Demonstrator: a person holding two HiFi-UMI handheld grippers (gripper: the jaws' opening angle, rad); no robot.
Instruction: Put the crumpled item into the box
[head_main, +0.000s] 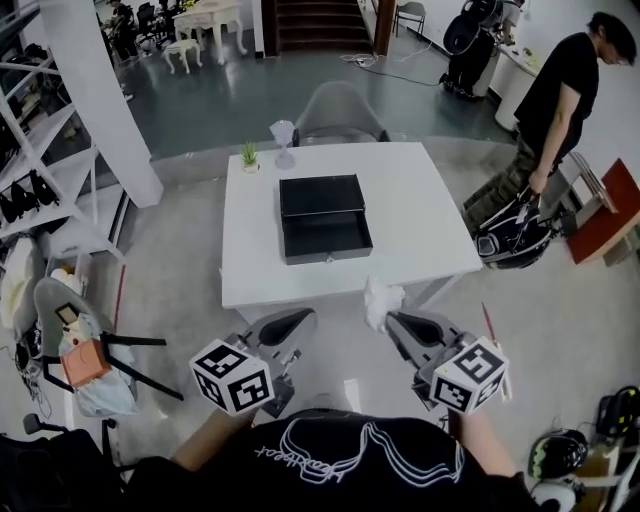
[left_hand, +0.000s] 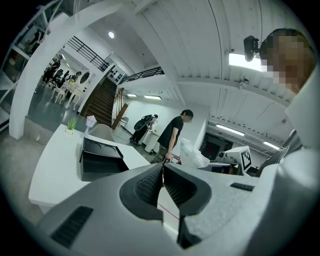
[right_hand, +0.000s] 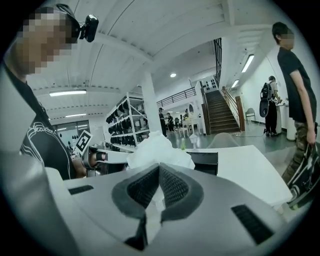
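A crumpled white item (head_main: 381, 299) sticks out of my right gripper (head_main: 392, 320), whose jaws are shut on it, just off the near edge of the white table (head_main: 420, 220). In the right gripper view the crumpled item (right_hand: 159, 150) bulges above the closed jaws of the right gripper (right_hand: 159, 167). An open black box (head_main: 323, 218) with its lid raised lies in the middle of the table, beyond both grippers. My left gripper (head_main: 300, 322) is shut with nothing in it, left of the right one. In the left gripper view the left gripper (left_hand: 163, 167) points towards the box (left_hand: 100, 159).
A small potted plant (head_main: 249, 155) and a glass (head_main: 284, 140) stand at the table's far edge. A grey chair (head_main: 338, 112) is behind the table. A person (head_main: 555, 110) with a black bag (head_main: 512, 235) stands at the right. An overturned chair (head_main: 75, 335) lies on the floor at the left.
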